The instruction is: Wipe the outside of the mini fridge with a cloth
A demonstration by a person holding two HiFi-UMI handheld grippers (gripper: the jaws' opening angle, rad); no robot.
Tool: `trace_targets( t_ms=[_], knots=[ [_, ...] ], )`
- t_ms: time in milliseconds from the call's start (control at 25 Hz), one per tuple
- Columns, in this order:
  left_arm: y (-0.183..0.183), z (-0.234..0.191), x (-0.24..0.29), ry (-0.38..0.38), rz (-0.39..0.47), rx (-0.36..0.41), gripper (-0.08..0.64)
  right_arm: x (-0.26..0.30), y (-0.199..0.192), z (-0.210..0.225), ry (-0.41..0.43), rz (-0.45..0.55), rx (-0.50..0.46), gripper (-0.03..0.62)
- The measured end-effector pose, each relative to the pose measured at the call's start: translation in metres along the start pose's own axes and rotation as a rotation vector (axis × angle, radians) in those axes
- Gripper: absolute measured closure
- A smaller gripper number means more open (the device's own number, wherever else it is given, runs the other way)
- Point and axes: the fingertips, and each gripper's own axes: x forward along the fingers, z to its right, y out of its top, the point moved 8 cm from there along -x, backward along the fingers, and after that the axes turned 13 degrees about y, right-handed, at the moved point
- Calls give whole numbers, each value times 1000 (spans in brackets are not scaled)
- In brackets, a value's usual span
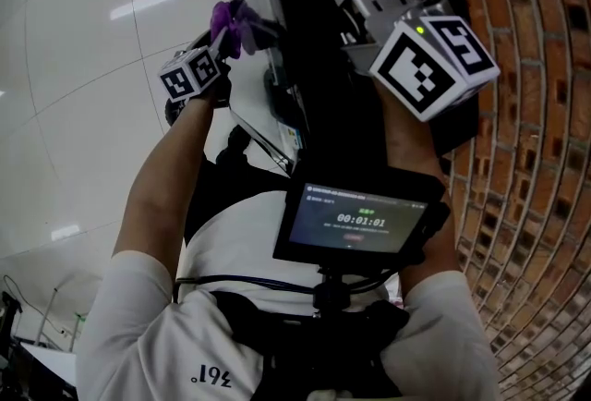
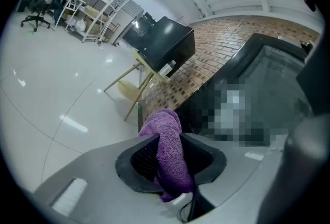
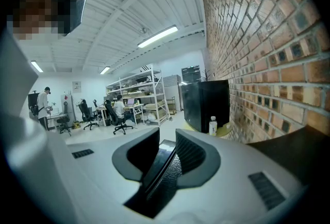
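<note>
"Over by the brick wall point(image 1: 540, 159), what is that person doing?"

"Standing at the black fridge point(image 2: 273, 70), holding a gripper in each hand. The left gripper point(image 2: 169, 152) is pinching a purple cloth point(image 2: 161, 124). Its jaws are squeezing the cloth between the pads, and the free end is sticking out past the tips."

"Is the cloth touching the fridge?"

"It is hanging just beside the glossy black side, near a corner — whether it is actually touching, I can't tell."

"And the other hand?"

"The right gripper point(image 3: 166, 139) is pointing along the wall, its jaws clamping a thin black panel point(image 3: 159, 182) that is running up between them — an edge of the fridge, by the look of it."

"Anything else?"

"A second black fridge point(image 3: 206, 104) is sitting farther along the wall on a small table point(image 3: 229, 129), with a bottle point(image 3: 213, 126) standing beside it."
</note>
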Motion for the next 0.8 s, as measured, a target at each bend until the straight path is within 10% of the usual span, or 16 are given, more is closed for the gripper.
trace_targets(
  t_ms=[440,800],
  knots=[
    [-14,-27,28,96,-77,5,443,-2,-5,6,-3,-4,5,502],
    [20,15,-26,-41,52,-82,443,-3,-4,6,9,9,0,502]
  ],
)
